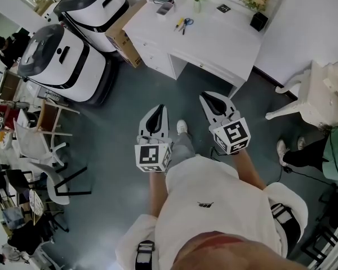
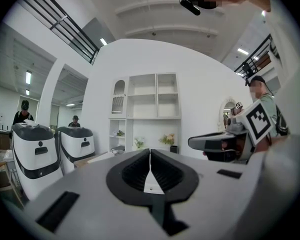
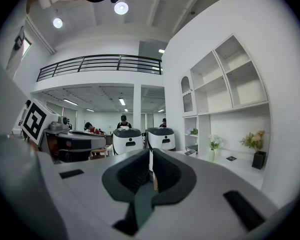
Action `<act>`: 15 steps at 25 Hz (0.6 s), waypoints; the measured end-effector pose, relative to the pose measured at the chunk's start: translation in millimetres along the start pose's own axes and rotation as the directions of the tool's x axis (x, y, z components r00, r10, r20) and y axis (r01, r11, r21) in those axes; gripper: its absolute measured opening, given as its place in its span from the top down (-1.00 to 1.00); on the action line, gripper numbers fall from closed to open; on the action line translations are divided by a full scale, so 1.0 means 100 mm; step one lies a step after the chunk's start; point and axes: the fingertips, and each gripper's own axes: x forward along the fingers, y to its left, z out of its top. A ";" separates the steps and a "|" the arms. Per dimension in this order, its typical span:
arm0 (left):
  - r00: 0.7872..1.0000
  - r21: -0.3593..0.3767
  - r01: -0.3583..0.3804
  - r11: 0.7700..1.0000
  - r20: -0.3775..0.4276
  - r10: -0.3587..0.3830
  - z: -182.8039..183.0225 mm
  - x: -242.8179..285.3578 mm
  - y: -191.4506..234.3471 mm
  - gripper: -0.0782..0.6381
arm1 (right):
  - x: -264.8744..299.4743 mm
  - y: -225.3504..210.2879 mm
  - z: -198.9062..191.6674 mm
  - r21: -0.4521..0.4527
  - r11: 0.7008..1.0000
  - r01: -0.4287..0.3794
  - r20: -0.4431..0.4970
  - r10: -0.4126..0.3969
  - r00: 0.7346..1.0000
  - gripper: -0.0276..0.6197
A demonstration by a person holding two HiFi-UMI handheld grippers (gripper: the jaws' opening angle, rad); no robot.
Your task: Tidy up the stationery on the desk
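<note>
White desk (image 1: 214,44) at top centre of head view, standing against the wall. On its top: scissors (image 1: 184,25) with blue handles, lying flat near the back left part. A small yellow item (image 1: 179,23) lies just beside them; too small to tell what it is. Further back, a vase (image 1: 198,3) with pale flowers. A black square tile (image 1: 223,8) lies to the right of the vase. A black pot (image 1: 258,21) with a plant stands at the far right corner. A flat dark object (image 1: 165,7) sits at the back left; cannot identify it.

Left gripper (image 1: 158,110): held low in front of the person, over dark floor (image 1: 118,128), well apart from the desk. Own view: jaws pressed together, pads meeting along one line, nothing between them.

Right gripper (image 1: 208,98): beside the left one, slightly nearer the desk, also over the floor. Own view: jaws clenched, only a thin slit between the pads, nothing gripped.

Both point roughly toward the desk. Neither touches any stationery.

Surroundings: cardboard box (image 1: 124,38) on the floor against the desk's left end. Two white-and-black machines (image 1: 62,61) stand left of it. White chair (image 1: 321,94) at right edge. White shelf unit (image 2: 150,99) behind the desk in the left gripper view.
</note>
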 end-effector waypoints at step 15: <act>0.999 0.002 0.043 0.999 -0.019 -0.043 0.19 1.30 1.03 0.78 | 1.47 -0.66 0.17 0.019 0.999 0.037 -0.033 -0.036 0.999 0.88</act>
